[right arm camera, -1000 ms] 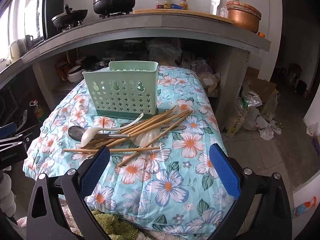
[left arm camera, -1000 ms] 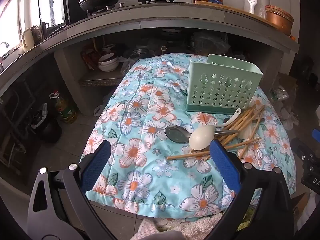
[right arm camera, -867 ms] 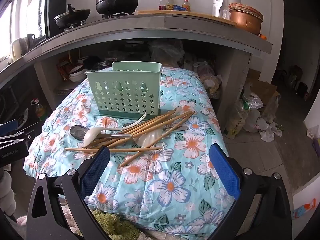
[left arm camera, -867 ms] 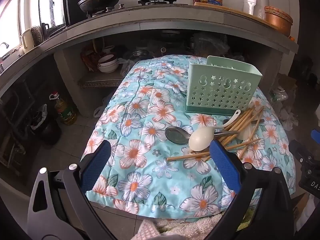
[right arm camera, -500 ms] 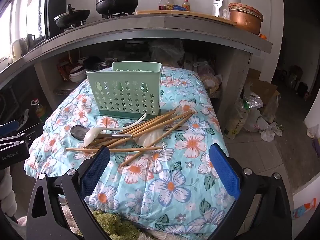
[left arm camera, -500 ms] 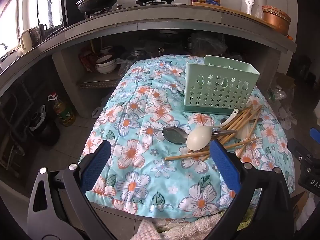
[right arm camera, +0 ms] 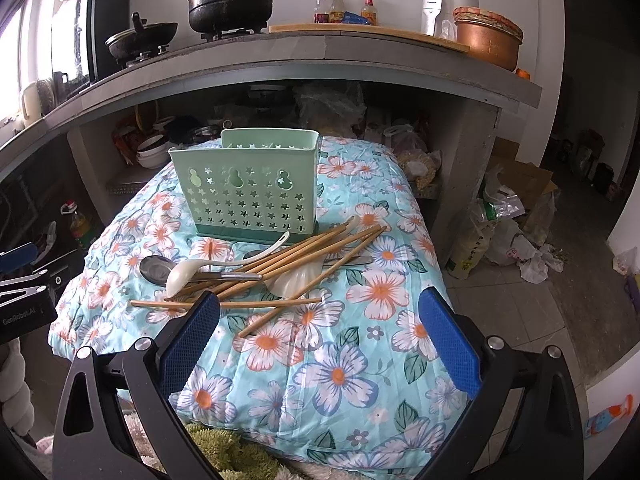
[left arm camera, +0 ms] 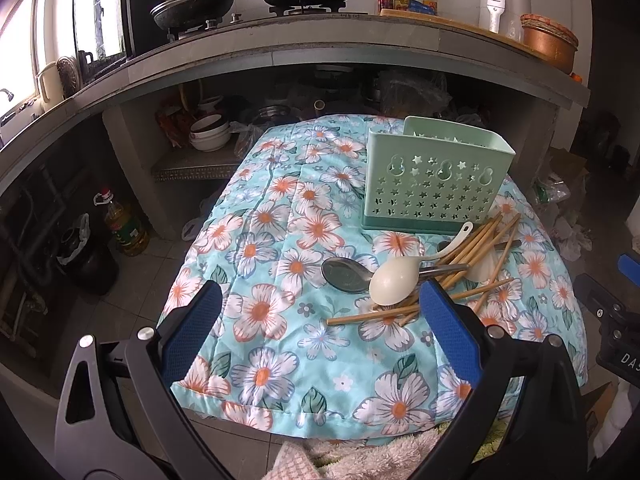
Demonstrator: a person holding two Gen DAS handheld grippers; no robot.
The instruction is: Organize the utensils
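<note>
Utensils lie in a loose heap on the floral quilt (right arm camera: 340,376), just in front of the green holder (right arm camera: 248,188): a bundle of wooden chopsticks (right arm camera: 304,248) crossed over a white ceramic spoon (right arm camera: 188,272), a metal spoon (right arm camera: 154,268) and a second white spoon (right arm camera: 294,276) partly buried under the sticks. Judgement: chopsticks are light, stiff and thin, likely to roll or pivot if pinched at an end, so take them near mid-length. The ceramic spoon looks glazed, slippery and breakable; best taken across its handle, not the bowl. The soft quilt will give under downward pressure. The left tool (left arm camera: 320,324) hovers at the near edge of the quilt, jaws wide apart, empty, its right pad beside the heap. The right tool (right arm camera: 320,328) likewise hangs spread and empty, its left pad near the chopstick ends. The holder appears empty.
</note>
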